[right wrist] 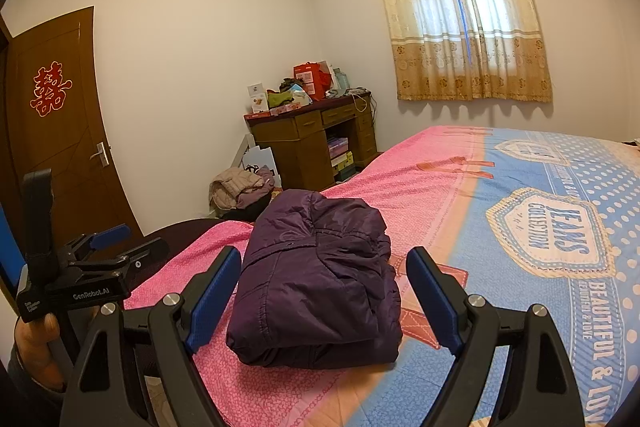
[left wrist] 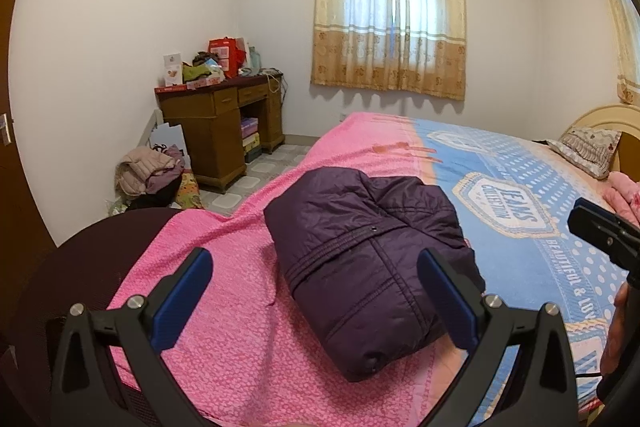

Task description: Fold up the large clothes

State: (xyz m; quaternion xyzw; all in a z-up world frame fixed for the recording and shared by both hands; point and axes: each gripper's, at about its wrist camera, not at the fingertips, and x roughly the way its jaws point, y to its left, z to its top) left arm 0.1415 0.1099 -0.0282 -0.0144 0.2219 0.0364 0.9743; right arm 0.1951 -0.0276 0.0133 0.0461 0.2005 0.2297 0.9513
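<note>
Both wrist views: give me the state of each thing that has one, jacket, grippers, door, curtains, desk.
Purple jacket: folded into a compact bundle, lying on the bed.
Left gripper: open, holding nothing.
Right gripper: open, holding nothing.
Door: closed.
Curtains: drawn.
Desk: drawers shut, top cluttered.

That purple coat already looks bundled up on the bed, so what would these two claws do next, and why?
Probably draw both back and leave it. The purple coat lies as a compact folded bundle on the bedspread, and the left claw and right claw both stand open, gripping nothing. A pile of clothes on the floor may be next.
</note>
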